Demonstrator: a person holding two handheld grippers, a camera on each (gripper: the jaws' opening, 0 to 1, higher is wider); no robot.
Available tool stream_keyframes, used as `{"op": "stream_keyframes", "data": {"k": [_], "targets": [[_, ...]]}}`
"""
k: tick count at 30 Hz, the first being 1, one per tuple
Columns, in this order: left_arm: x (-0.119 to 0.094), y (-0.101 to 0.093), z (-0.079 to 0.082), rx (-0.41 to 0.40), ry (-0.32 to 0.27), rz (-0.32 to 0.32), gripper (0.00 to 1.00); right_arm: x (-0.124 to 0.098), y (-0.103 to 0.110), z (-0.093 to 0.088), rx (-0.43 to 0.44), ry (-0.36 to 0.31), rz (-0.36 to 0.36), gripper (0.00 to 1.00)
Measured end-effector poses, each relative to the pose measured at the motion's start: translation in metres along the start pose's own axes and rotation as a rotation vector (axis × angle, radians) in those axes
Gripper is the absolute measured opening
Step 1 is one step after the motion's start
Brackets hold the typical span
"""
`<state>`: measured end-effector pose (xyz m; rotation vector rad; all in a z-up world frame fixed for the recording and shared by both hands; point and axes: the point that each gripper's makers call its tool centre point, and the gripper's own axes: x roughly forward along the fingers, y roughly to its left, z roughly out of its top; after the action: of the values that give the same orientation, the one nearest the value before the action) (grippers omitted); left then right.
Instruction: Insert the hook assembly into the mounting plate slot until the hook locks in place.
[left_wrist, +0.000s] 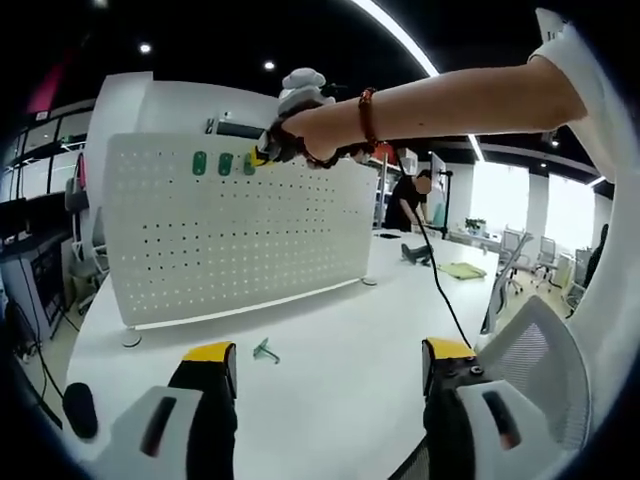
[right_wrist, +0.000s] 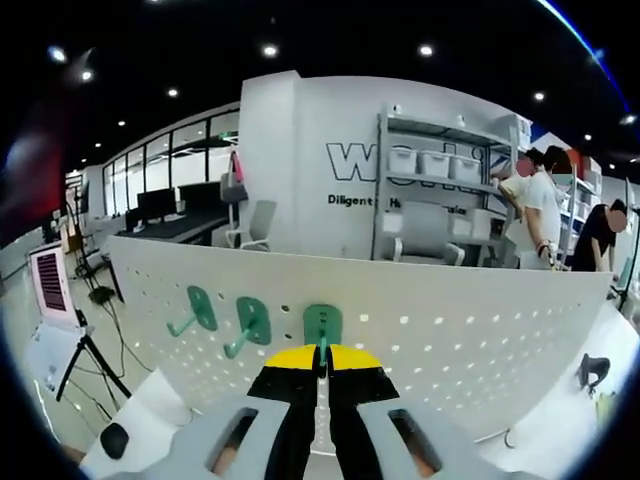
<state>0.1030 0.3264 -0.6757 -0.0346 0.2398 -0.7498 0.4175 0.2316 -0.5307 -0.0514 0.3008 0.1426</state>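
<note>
A white pegboard mounting plate (left_wrist: 240, 240) stands upright on the white table (left_wrist: 340, 390). Two green hooks (left_wrist: 200, 162) hang in its top row, and a third green hook (left_wrist: 248, 165) sits beside them. My right gripper (left_wrist: 268, 152), held by a person's arm, is at that third hook. In the right gripper view my right gripper (right_wrist: 321, 357) is shut on the thin stem of the third hook (right_wrist: 322, 322), whose back plate lies against the pegboard (right_wrist: 450, 340). The two other hooks (right_wrist: 200, 308) hang to its left. A loose green hook (left_wrist: 265, 350) lies on the table. My left gripper (left_wrist: 330, 352) is open above the table.
A black mouse-like object (left_wrist: 78, 410) lies at the table's left edge. A black cable (left_wrist: 440, 290) runs down from the arm. A mesh chair (left_wrist: 530, 350) stands on the right. People (right_wrist: 540, 220) work by shelves (right_wrist: 440, 190) behind the pegboard.
</note>
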Motion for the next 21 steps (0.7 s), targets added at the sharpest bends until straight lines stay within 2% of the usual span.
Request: {"op": "stream_keyframes", "data": {"k": [2,9,11,15,17,19,21], "targets": [[-0.0002,0.0003,0.002,-0.004,-0.007,0.0,0.78,0.0002,0.001,-0.0005,-0.016,-0.005,-0.011,0.01],[-0.002,0.0037,0.0015,-0.004,-0.006,0.009,0.78,-0.0006,0.0009,-0.0007,0.021,-0.002,-0.021,0.01],[-0.0023,0.0048,0.0009,-0.008,-0.005,0.012,0.77,-0.0016,0.0013,-0.0015,0.094,-0.002,-0.018,0.01],[-0.0016,0.0057,0.0024,-0.009,-0.01,0.011,0.77,-0.0017,0.0024,-0.0019,0.081,-0.009,-0.025,0.01],[-0.0013,0.0062,0.0028,-0.007,-0.01,0.012,0.77,-0.0017,0.0022,-0.0022,0.117,-0.013,-0.015,0.01],[-0.0009,0.0065,0.0023,-0.01,-0.009,0.011,0.77,-0.0006,0.0027,-0.0013,0.084,-0.019,-0.016,0.01],[-0.0014,0.0061,0.0015,-0.005,-0.003,0.01,0.77,0.0003,0.0035,0.0,0.004,-0.045,-0.029,0.01]]}}
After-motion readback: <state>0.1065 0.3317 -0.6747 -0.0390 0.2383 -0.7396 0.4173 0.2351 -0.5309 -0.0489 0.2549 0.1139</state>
